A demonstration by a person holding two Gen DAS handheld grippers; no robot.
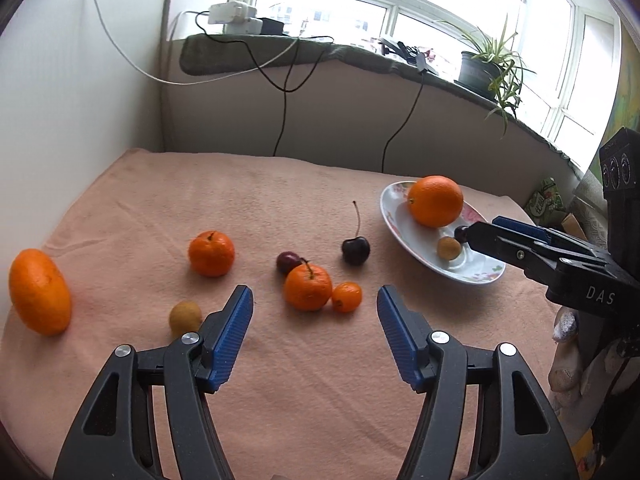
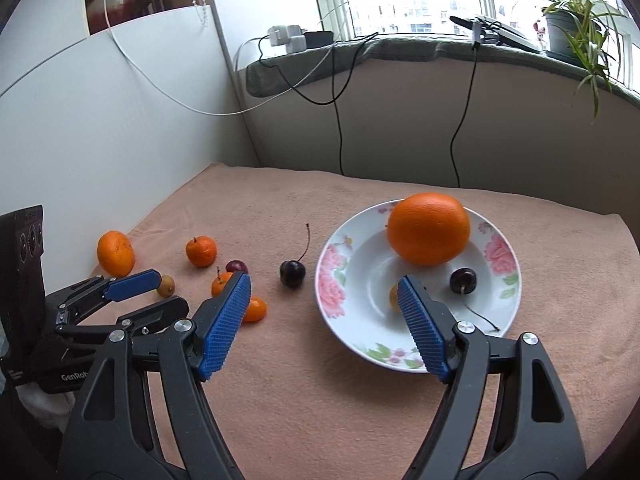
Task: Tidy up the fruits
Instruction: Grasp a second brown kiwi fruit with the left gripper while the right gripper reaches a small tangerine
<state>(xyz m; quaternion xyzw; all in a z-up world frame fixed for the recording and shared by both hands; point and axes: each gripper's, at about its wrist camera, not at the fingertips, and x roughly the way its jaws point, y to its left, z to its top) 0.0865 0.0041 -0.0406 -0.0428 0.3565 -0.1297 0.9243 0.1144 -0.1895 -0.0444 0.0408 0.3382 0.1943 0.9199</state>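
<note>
A white floral plate [image 2: 496, 312] [image 1: 392, 216] holds a large orange [image 2: 428, 228] [image 1: 435, 201], a dark cherry [image 2: 463, 280] and a small yellow fruit [image 1: 449, 248]. On the pink cloth lie a cherry with stem [image 1: 355, 250] [image 2: 292, 273], a dark plum [image 1: 287, 261], two tangerines [image 1: 211, 253] [image 1: 307, 287], a kumquat [image 1: 346, 297], an oval orange [image 1: 39, 291] and a yellow fruit [image 1: 185, 317]. My left gripper [image 1: 316, 300] is open and empty, just short of the tangerine and kumquat. My right gripper [image 2: 324, 284] is open and empty at the plate's near left rim.
The pink cloth [image 1: 300, 380] covers the table. A white wall panel [image 2: 120, 128] stands on the left. Cables [image 2: 340, 120] hang from a windowsill with a potted plant [image 2: 572, 20] behind the table.
</note>
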